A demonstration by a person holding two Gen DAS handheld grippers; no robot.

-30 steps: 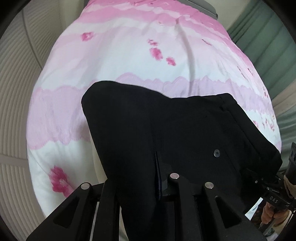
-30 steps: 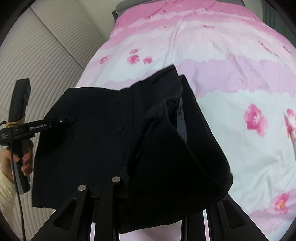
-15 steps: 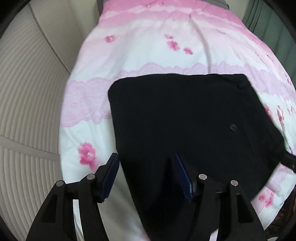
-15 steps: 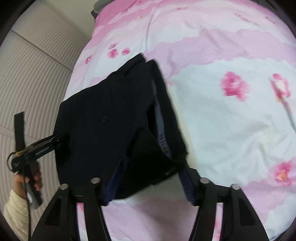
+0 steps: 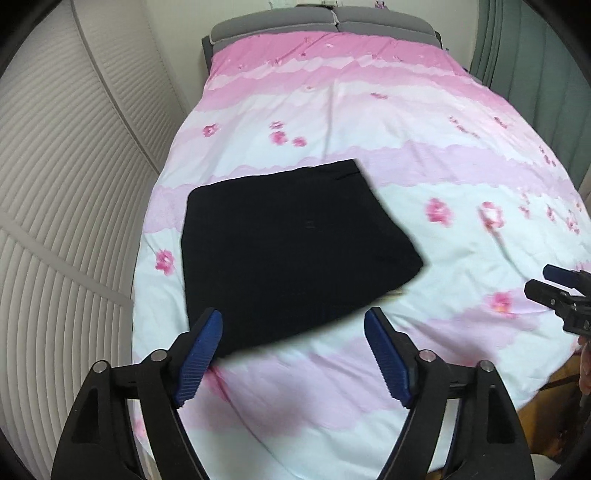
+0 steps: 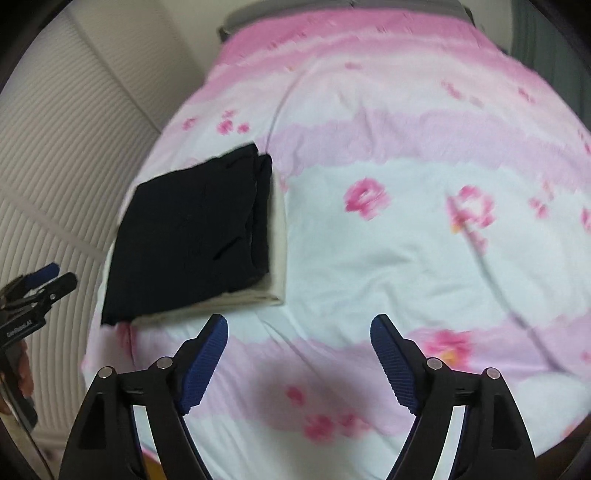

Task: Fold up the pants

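The left gripper [image 5: 293, 326] is spread wide and holds nothing, hovering just near of the folded black pants [image 5: 288, 243]. The right gripper [image 6: 299, 332] is likewise released — its blue pads [image 6: 391, 363] are well apart over bare bedding. The pants lie flat in a compact rectangle on the pink floral duvet [image 6: 406, 240], toward the bed's left edge — a pale folded layer [image 6: 277, 236] shows beneath them along their right side. A grey headboard [image 5: 321, 22] stands at the far end.

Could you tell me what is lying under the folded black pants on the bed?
In the right wrist view, a cream folded cloth shows beneath the pants, sticking out along two edges, on the pink duvet. How far it runs underneath is hidden.
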